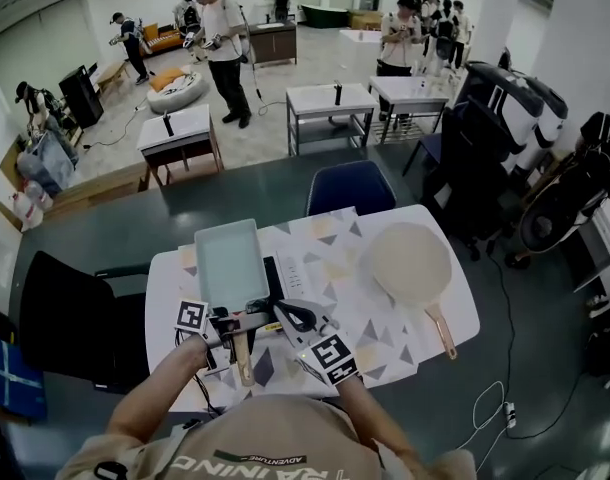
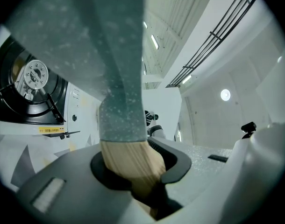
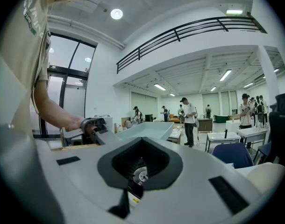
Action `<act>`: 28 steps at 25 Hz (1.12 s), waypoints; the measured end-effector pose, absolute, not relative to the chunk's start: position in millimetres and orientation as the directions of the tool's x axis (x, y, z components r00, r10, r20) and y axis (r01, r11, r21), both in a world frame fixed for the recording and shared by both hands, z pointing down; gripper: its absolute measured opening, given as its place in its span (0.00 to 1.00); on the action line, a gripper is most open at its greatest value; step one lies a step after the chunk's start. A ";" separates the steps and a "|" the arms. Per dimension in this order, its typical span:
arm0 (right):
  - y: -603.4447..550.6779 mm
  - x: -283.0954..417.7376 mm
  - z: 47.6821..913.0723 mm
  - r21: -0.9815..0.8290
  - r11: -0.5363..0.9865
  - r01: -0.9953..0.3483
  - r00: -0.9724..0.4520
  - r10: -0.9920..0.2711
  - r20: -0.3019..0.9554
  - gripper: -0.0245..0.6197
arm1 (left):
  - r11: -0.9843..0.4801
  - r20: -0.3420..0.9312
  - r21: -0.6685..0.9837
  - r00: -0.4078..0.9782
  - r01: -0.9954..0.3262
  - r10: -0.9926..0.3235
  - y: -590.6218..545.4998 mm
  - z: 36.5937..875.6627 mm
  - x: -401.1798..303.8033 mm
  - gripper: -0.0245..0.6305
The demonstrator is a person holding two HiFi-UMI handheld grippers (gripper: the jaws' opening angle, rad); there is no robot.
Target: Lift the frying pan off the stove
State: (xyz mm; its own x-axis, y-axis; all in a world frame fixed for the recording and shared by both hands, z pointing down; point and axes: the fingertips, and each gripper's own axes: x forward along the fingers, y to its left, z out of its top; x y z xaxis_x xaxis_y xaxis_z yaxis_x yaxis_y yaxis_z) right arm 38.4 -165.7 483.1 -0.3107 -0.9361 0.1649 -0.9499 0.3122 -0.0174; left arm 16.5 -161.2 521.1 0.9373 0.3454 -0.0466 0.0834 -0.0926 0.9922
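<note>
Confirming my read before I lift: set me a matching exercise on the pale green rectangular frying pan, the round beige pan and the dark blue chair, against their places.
Things:
1. pale green rectangular frying pan
2. round beige pan
3. dark blue chair

Places:
A. beyond the far edge of the patterned table
B. its wooden handle clamped between the fingers of the left gripper
C. lying on the table's right part

Pairs: 1-B; 2-C; 3-A

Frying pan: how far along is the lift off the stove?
Done: left gripper clamped on the handle. In hand: the pan looks raised, its underside above the stove. Left: carrying it clear. Right gripper holds nothing.
</note>
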 end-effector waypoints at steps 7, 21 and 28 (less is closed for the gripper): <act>-169.7 45.6 479.5 -0.006 0.307 -0.952 -0.303 -0.939 0.163 0.04 | -0.095 -0.073 0.989 0.939 0.111 0.336 -165.5 514.5 19.2 0.17; -181.5 57.7 475.6 0.001 0.317 -0.949 -0.312 -0.936 0.164 0.04 | -0.108 -0.073 0.987 0.938 0.115 0.339 -185.0 494.3 16.1 0.17; -187.2 58.9 465.8 0.024 0.331 -0.943 -0.324 -0.935 0.146 0.04 | -0.128 -0.084 0.983 0.938 0.133 0.335 -193.3 479.0 23.6 0.18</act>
